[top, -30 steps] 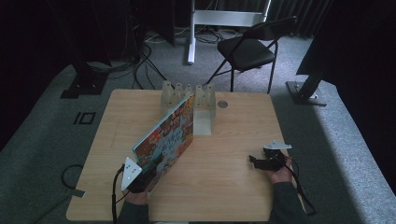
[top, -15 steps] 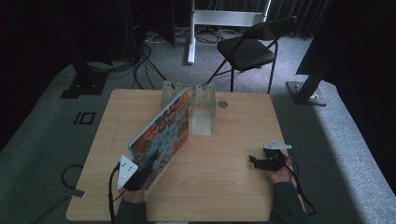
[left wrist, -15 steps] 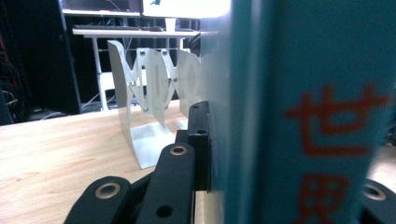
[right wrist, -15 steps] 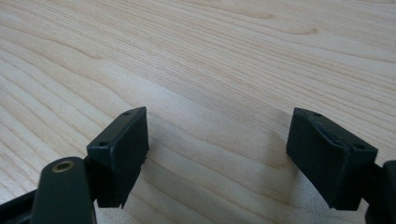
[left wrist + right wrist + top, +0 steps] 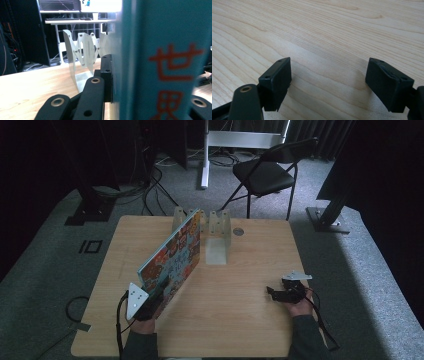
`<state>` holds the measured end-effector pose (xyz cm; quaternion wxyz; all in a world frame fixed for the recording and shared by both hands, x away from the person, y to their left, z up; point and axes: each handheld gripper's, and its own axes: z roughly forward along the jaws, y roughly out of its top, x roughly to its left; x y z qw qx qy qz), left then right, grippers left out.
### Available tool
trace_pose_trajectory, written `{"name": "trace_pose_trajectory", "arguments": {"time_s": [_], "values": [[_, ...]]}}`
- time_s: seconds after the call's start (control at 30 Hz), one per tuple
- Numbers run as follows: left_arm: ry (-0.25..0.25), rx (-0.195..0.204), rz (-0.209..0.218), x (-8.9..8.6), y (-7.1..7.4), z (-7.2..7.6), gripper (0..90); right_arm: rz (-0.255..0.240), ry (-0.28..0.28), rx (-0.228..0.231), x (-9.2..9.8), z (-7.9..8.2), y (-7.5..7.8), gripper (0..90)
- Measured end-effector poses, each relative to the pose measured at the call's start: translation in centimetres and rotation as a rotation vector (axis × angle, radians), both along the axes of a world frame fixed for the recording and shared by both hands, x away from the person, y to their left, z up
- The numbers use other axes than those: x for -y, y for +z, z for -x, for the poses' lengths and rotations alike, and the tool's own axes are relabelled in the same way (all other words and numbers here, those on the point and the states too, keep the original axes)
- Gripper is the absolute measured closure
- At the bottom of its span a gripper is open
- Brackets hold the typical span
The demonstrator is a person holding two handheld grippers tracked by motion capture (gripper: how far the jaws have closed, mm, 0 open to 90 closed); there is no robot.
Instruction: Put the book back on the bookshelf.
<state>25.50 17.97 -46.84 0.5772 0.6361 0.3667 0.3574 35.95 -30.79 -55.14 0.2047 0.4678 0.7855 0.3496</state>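
The left tongs clamp the near lower corner of a large picture book, pads pressed on both covers. In the left gripper view the teal spine with orange characters stands right between the jaws. Compared with 1 second ago, the book has travelled away from the person: its far edge, which then lay short of the rack, now reaches in between the uprights of the metal accordion book rack beyond the left tongs. The book also stands steeper, close to upright on its long edge, leaning slightly. That suggests the insertion step is well under way, with the far end entering 1 slot while the near end is yet to be pushed home and released.

To the right of the left tongs, well apart, the right tongs rest low over the bare worktop with jaws wide apart and nothing between them; the right gripper view shows only wood grain past the 2 black pads.

The rack, the one holder here, takes the book's leading edge in a slot near its left end; the other slots look vacant. A small round disc lies on the worktop just right of the rack.
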Motion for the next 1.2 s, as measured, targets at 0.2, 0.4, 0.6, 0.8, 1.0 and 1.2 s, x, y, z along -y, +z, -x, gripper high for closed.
{"name": "trace_pose_trajectory", "arguments": {"time_s": [0.2, 0.4, 0.6, 0.8, 1.0, 1.2], "values": [[0.019, 0.004, -0.003, 0.1, 0.4, -0.2, 81.0, 0.000, 0.000, 0.000, 0.0, 0.0, 0.0, 20.7], [0.046, 0.016, -0.012, 0.3, 0.8, -0.4, 81.0, 0.000, 0.000, 0.000, 0.0, 0.0, 0.0, 20.6], [0.078, 0.020, -0.025, 0.6, 1.0, -0.7, 81.0, 0.000, 0.001, 0.000, 0.0, 0.0, 0.0, 20.7], [0.095, 0.011, -0.013, 0.5, 1.1, -1.2, 81.0, 0.000, 0.001, 0.000, 0.0, 0.0, 0.0, 20.6], [0.112, 0.011, -0.022, 0.6, 1.3, -1.7, 81.0, 0.000, 0.001, 0.000, 0.0, 0.0, 0.0, 20.7], [0.133, 0.009, -0.034, 1.0, 1.3, -2.3, 81.0, 0.000, 0.001, 0.000, 0.0, 0.0, 0.0, 20.7]]}}
